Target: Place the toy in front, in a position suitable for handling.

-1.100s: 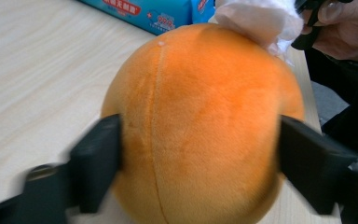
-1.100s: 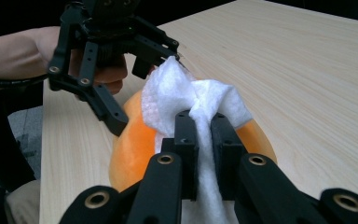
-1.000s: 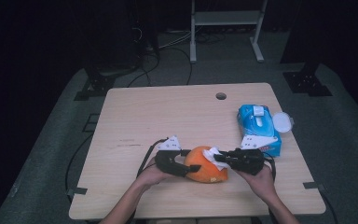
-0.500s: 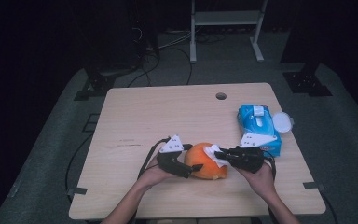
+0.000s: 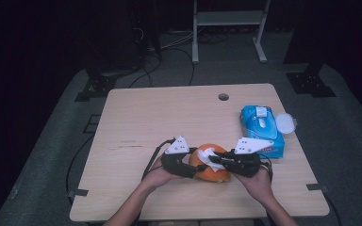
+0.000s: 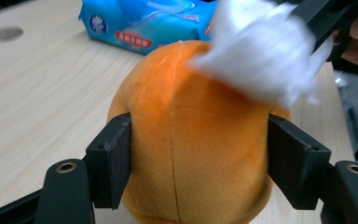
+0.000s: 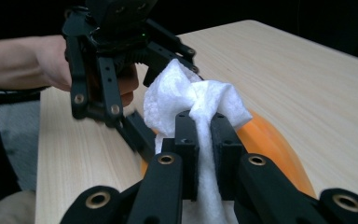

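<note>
1. At the near edge of the table (image 5: pixel 136 117), the person's two hands come in from below, each holding a gripper.
2. The left gripper (image 6: pixel 198 154) has its jaws on either side of the orange plush ball (image 6: pixel 191 140), pads pressing the fabric at its widest part; the jaws have just been closing, with the ball between them.
3. The ball sits on the tabletop near the front edge, a little right of the middle, between the two grippers.
4. The right gripper (image 7: pixel 204 140) has its jaws clamped together on a white wipe (image 7: pixel 191 100), which bunches up above the pads and trails down between them.
5. The wipe's loose bunch rests on the top of the ball, touching it, blurred in the left gripper view.
6. Farther back on the right lies a blue wipes pack (image 5: pixel 261 129), its lid open.
7. Beyond, near the far edge, is a round hole (image 5: pixel 223 97) in the tabletop.
</note>
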Available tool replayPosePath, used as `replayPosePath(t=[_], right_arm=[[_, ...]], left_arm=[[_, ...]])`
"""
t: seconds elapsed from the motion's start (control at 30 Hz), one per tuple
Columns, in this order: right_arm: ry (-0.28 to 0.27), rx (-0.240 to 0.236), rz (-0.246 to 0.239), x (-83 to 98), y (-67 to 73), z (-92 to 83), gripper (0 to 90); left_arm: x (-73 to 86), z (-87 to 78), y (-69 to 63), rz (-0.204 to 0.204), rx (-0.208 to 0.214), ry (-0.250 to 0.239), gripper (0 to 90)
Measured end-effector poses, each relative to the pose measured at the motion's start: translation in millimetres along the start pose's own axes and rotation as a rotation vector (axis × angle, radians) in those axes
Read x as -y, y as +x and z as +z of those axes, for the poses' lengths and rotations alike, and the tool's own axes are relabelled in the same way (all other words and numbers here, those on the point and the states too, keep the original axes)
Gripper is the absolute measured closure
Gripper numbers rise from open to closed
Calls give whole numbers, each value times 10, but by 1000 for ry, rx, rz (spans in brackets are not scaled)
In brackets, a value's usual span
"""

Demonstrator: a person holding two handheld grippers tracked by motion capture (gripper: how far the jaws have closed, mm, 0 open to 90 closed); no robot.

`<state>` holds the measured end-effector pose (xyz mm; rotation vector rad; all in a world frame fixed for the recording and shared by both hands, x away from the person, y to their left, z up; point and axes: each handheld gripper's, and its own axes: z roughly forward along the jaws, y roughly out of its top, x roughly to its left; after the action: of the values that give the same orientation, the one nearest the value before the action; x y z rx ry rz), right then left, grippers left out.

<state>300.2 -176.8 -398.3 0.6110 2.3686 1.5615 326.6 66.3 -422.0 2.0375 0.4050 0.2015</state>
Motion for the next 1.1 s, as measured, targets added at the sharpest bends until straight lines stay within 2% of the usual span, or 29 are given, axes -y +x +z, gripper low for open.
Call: replayPosePath(t=[0.03,0.1,0.17,0.2,0.27,0.33,0.4,0.43,0.5,0.63,0.67,0.73,0.8,0.83,0.93,1.1], right_arm=[[8,9,-13,-9,6,-3,827],[11,15,-1,10,-35,-25,828],[12,17,37,63,-111,-46,828],[8,18,51,86,-141,-57,828],[-7,13,81,109,-191,-87,828],[-16,20,93,116,-222,-115,828],[-18,21,96,114,-224,-116,828],[-10,26,91,110,-214,-110,828],[-1,35,81,93,-195,-108,828],[2,36,21,3,-70,-86,829],[1,26,14,-11,-35,-65,829],[14,0,-15,-37,77,18,828],[26,3,-34,-51,131,57,830],[27,12,-40,-55,123,56,830],[12,46,-7,-49,18,-23,830],[6,98,59,26,-202,-177,830]], left_arm=[[0,1,-5,3,-1,-4,278],[21,5,25,-15,7,-22,208],[40,14,61,-45,17,-37,109],[44,9,71,-55,14,-40,90],[63,2,110,-81,12,-40,82],[97,32,145,-111,35,-35,78],[142,73,152,-121,68,-37,153],[153,76,151,-123,66,-32,194],[148,62,143,-113,58,-34,274],[70,44,77,-77,28,-47,318],[33,58,23,-41,18,-40,320],[10,75,-46,5,8,-28,321],[7,78,-85,34,-11,-22,326],[9,77,-89,42,-14,-21,328],[21,83,-99,75,-19,-4,328],[46,80,-75,74,-13,-1,319]])
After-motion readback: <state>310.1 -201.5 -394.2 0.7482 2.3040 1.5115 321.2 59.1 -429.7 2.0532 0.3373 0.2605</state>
